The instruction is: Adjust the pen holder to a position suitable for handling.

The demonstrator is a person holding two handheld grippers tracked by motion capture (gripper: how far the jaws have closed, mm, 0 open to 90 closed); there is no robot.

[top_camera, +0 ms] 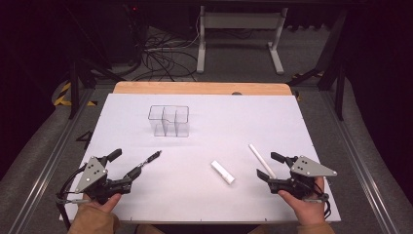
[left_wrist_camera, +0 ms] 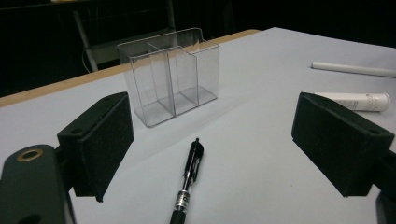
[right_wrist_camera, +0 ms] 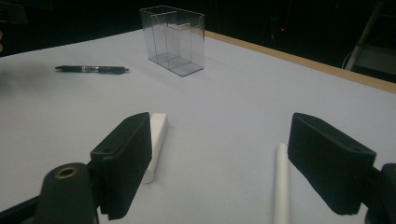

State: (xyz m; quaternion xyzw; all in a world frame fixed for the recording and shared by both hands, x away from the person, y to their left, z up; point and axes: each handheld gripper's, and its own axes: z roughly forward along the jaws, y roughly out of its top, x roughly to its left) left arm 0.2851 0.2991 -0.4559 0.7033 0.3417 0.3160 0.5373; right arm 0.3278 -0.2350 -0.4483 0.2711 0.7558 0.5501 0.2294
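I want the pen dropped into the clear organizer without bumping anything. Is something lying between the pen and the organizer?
Nothing visible does. The pen lies between the open jaws of the left gripper, tip toward the clear organizer, with only bare white table between them. The short white tube and the long white stick lie off to the side.

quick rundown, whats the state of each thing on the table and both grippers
Clear plastic three-compartment organiser: upright, empty.
Black pen: lying flat in front of the left gripper, not held.
Short white tube: lying flat, not held.
Long thin white stick: lying flat by the right gripper, not held.
Left gripper: open, holding nothing.
Right gripper: open, holding nothing.
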